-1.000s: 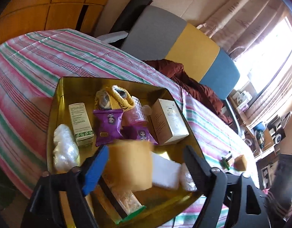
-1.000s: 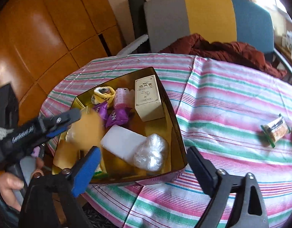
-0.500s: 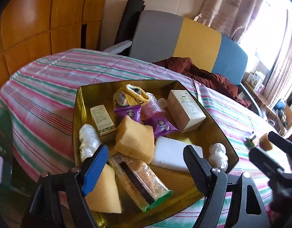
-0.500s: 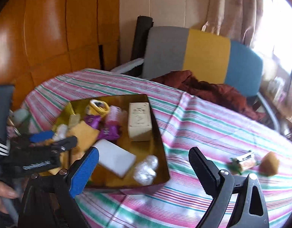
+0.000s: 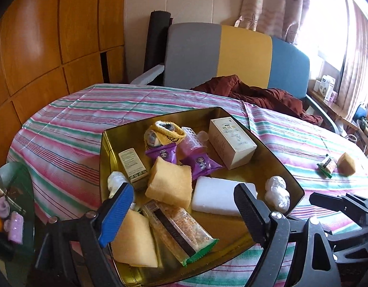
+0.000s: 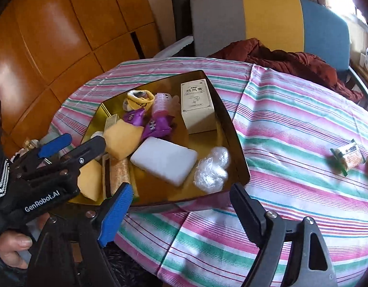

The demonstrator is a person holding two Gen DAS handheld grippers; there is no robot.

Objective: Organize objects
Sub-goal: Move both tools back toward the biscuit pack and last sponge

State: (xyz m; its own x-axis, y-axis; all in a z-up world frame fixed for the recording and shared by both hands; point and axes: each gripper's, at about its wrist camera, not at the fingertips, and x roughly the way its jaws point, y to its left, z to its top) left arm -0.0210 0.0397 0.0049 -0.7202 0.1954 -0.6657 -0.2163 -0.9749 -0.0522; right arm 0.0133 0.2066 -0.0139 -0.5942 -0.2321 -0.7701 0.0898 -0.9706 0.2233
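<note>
A: Any readable text?

B: One clear item: "GenRobot.AI" in white on the black body of the left gripper [image 6: 74, 147], seen from the right wrist view.

A: The cream box [image 6: 196, 105] in the gold tray [image 6: 234, 129]?

B: Dark printed characters on its top face, too small to read. Same from the left wrist view.

A: The packets?

B: Purple snack packets [image 5: 200, 163] carry a cartoon figure and print, illegible. Small green-trimmed box [image 5: 132, 162] has fine print, unreadable. Long snack bar wrapper [image 5: 179, 232] shows a barcode-like strip, nothing legible.
</note>
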